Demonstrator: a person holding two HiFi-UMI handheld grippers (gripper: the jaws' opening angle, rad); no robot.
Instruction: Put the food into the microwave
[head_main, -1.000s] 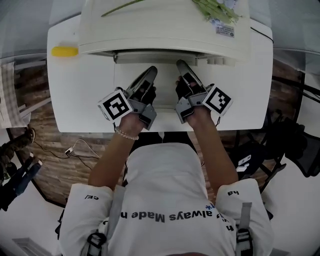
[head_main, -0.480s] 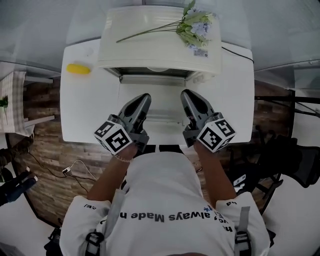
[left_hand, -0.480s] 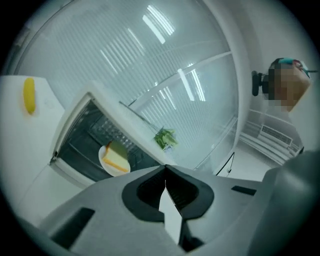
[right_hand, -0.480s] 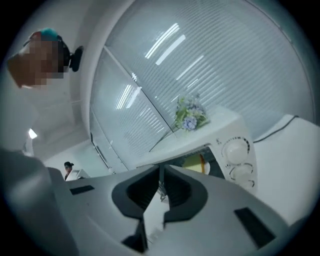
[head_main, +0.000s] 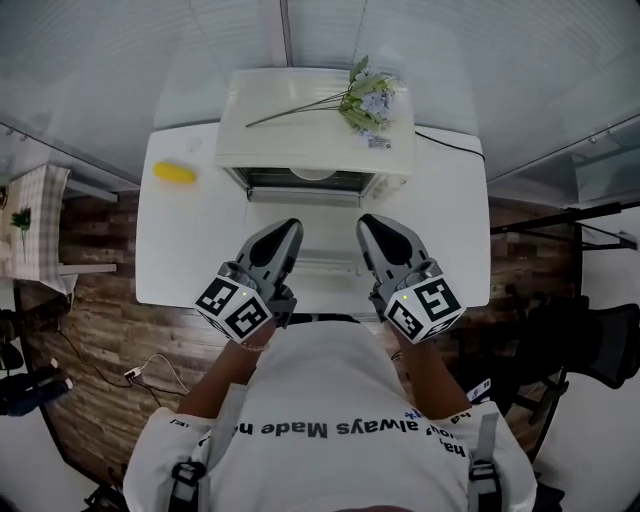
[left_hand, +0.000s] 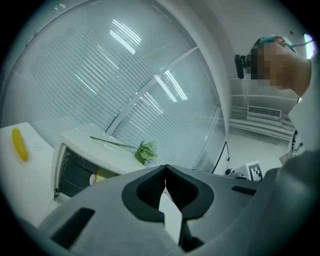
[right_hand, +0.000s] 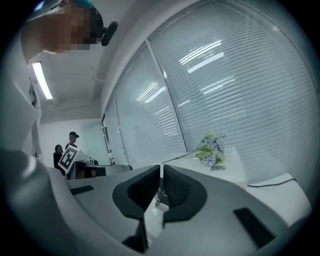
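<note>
White table (head_main: 170, 260) against a wall of glass with slatted blinds, seen from above. At its far edge stands the cream microwave (head_main: 300, 125), its door (head_main: 300, 215) let down flat in front of the open cavity. The left gripper (head_main: 289, 231) and right gripper (head_main: 369, 224) hover side by side above the door, apart from each other and pointing toward the cavity. The left jaws are pressed together at the tips, gripping nothing; the right jaws have just been closing and stand all but together, nothing between them. A flower spray (head_main: 362, 100) lies on the microwave's top. A yellow banana (head_main: 175, 173) lies on the table left of the microwave. The food (left_hand: 101, 175), pale and indistinct, sits inside the cavity.
</note>
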